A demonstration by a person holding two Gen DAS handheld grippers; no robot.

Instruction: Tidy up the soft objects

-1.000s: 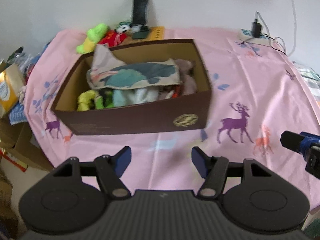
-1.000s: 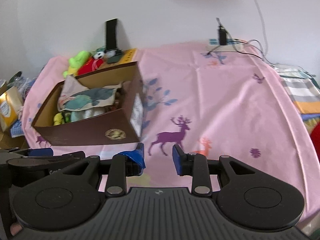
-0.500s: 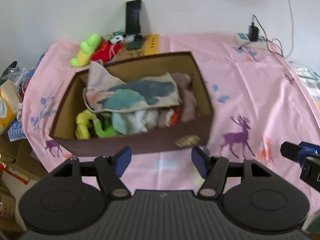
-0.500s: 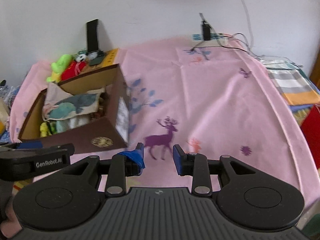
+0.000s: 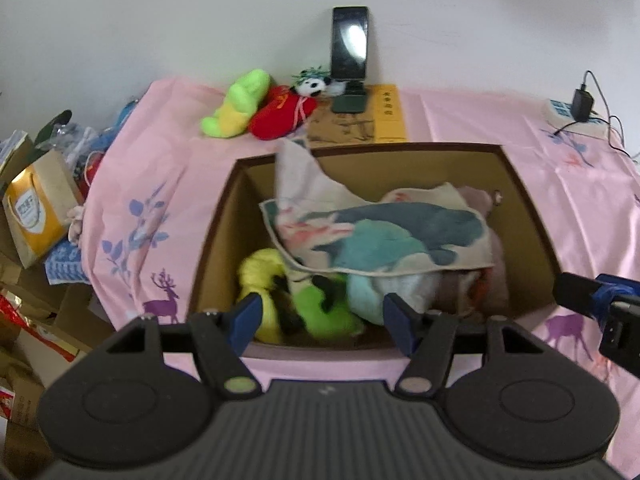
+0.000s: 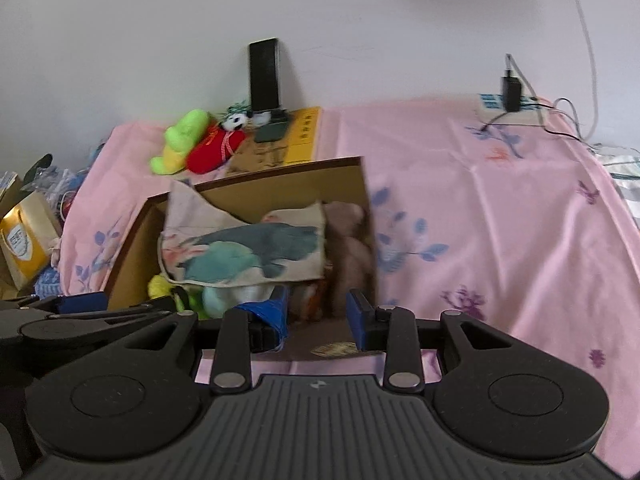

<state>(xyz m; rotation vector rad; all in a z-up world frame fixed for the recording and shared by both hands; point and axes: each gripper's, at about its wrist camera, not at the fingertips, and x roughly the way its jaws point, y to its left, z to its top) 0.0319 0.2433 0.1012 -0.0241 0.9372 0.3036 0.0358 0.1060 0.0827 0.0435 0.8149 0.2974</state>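
The left gripper [image 5: 320, 318] hangs over the near edge of an open brown cardboard box [image 5: 218, 224], its blue-padded jaws spread wide with nothing between them. The right gripper [image 6: 318, 316] hovers at the box's near right corner; its jaws have just been opening a little, stand a moderate gap apart and grasp nothing. From the left wrist view its tip shows at the right edge, just beside the box.

Inside the box the soft things lie heaped. A printed cloth [image 5: 380, 236] with teal and dark blue patches lies on top, one corner standing up against the far wall. Under it, on the near left, sit a yellow plush [image 5: 260, 276] and a bright green plush [image 5: 328, 308], with a pale blue-white fluffy piece [image 5: 376, 292] next to them. A brownish-pink plush [image 6: 352, 248] lies against the right wall.

The box stands on a pink tablecloth [image 6: 480, 220] printed with deer and leaves. Beyond its far left corner lie a lime-green plush toy [image 5: 238, 104] touching a red plush [image 5: 280, 114] with a panda head [image 5: 314, 86]. Just right of them a black phone [image 5: 349, 42] stands upright on a stand by the wall, over a yellow-edged book [image 5: 390, 114]. Far right, a charger [image 5: 581, 100] is plugged into a power strip. Off the table's left edge sits a paper bag [image 5: 36, 210].
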